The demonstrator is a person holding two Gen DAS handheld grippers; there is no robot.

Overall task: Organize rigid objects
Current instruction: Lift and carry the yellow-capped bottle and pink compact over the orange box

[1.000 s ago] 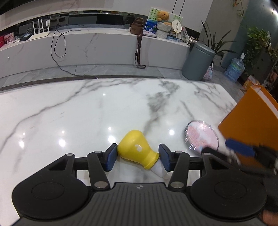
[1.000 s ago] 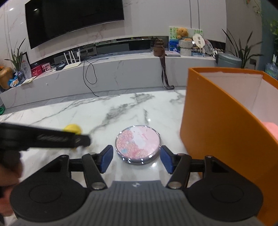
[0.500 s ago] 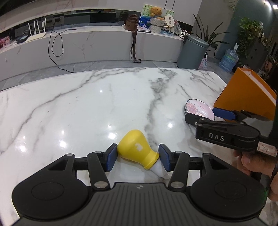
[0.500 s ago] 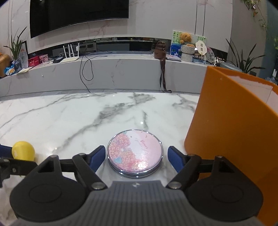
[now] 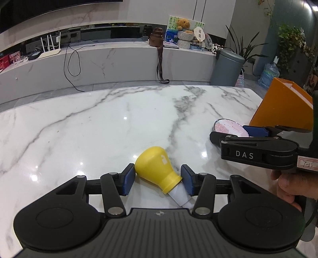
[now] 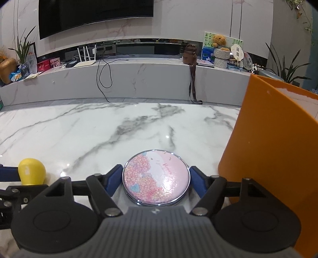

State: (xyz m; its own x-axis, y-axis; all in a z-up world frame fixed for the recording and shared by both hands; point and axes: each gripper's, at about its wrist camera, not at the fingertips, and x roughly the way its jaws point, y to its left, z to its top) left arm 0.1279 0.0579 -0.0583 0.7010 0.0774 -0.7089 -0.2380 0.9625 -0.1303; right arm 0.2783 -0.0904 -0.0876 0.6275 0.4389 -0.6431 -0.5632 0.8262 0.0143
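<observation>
Two grasps underway: left gripper (image 5: pixel 157 181) fingers clenched on yellow bulb-shaped plastic toy (image 5: pixel 156 168), right gripper (image 6: pixel 156 178) fingers just closing around round pink floral compact (image 6: pixel 156 177), both on marble tabletop (image 5: pixel 99 123). Next: lift into orange box (image 6: pixel 278 148), right.

A white marble desk (image 6: pixel 99 127) with grey veins fills the foreground, bright ceiling lights glinting on its polish. Beyond it a long, low marble console (image 6: pixel 139 83) runs along the marble-clad wall beneath a dark curved television (image 6: pixel 95 13), carrying a white router (image 6: pixel 85 59), a teddy bear (image 6: pixel 218 41) and a brown bag (image 6: pixel 189 54). A grey bin (image 5: pixel 226 67) and leafy plants (image 5: pixel 290 41) stand to the right.
</observation>
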